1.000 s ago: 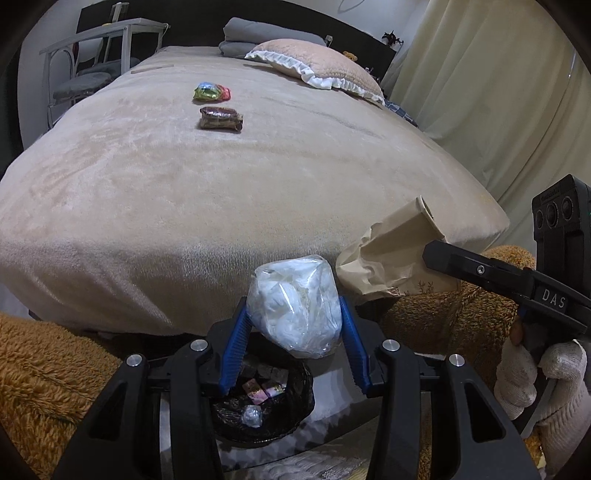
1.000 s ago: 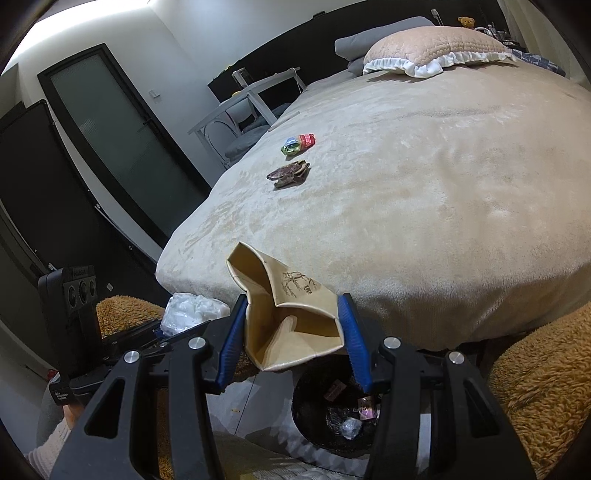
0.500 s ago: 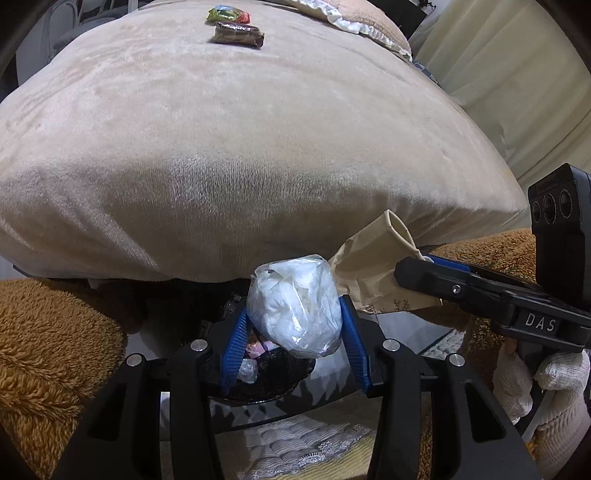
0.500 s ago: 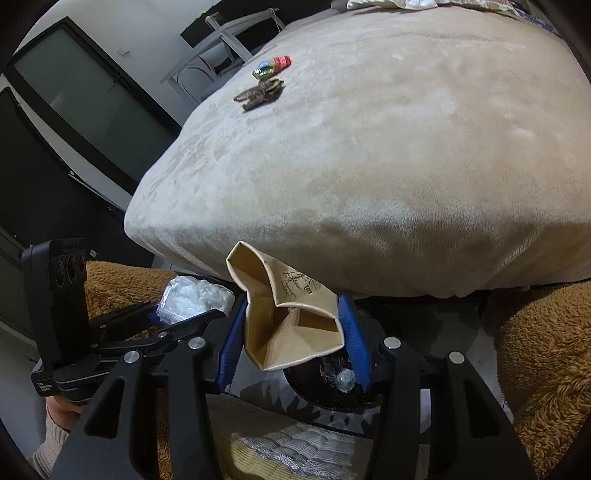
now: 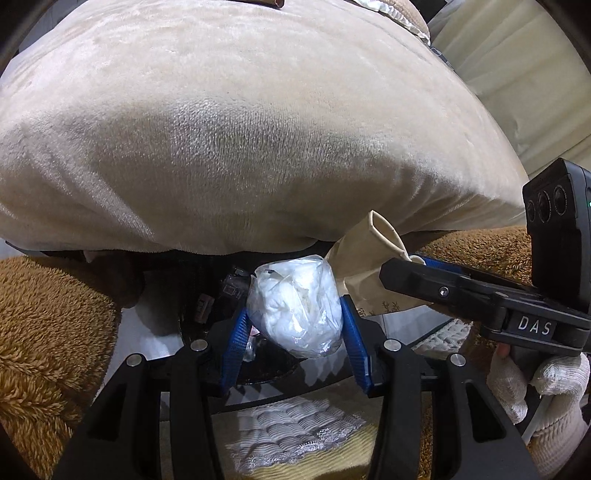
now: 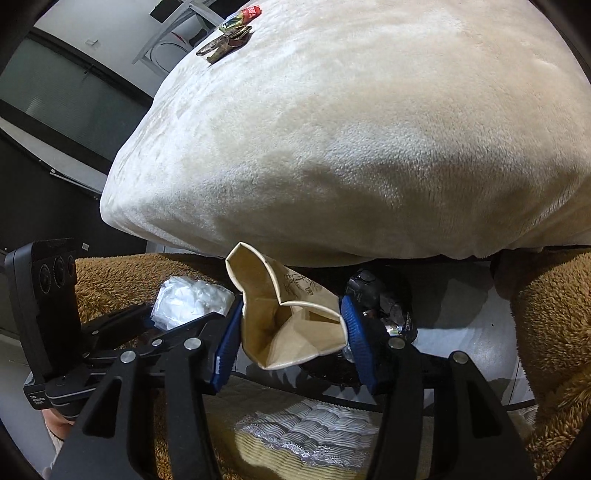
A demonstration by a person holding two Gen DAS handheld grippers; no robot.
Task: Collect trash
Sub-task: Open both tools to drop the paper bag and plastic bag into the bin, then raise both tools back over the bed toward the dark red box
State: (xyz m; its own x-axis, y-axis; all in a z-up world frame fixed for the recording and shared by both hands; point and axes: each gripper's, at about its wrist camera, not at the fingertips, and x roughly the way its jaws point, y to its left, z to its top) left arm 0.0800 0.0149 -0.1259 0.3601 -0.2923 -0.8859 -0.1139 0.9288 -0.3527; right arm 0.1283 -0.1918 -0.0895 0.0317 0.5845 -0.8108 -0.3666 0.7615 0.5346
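Observation:
A clear plastic bag stuffed with white tissue (image 5: 295, 314) sits between the blue pads of my left gripper (image 5: 293, 308), which is shut on it. My right gripper (image 6: 291, 302) holds a crumpled brown paper bag (image 6: 291, 325), mouth up; its jaws are opening, though the pads still touch the paper. Both grippers point steeply down, side by side, over a black-lined trash bin (image 6: 384, 314) on the floor at the foot of the bed. The bin (image 5: 266, 358) holds several small wrappers. A brown wrapper (image 6: 225, 46) and a colourful one (image 6: 240, 18) lie far up on the bed.
The beige plush bed (image 5: 258, 129) overhangs just beyond the bin. Brown fluffy rugs (image 5: 48, 332) flank the bin on both sides, and a white lacy mat (image 6: 306, 432) lies in front of it. A gloved hand (image 5: 546, 387) grips the right tool. A curtain (image 5: 517, 74) hangs at the right.
Both grippers dropped and tipped downward together, from bed level to just above the bin. The bed top slid out of view. Each bag stayed between its pads; the right jaws spread slightly.

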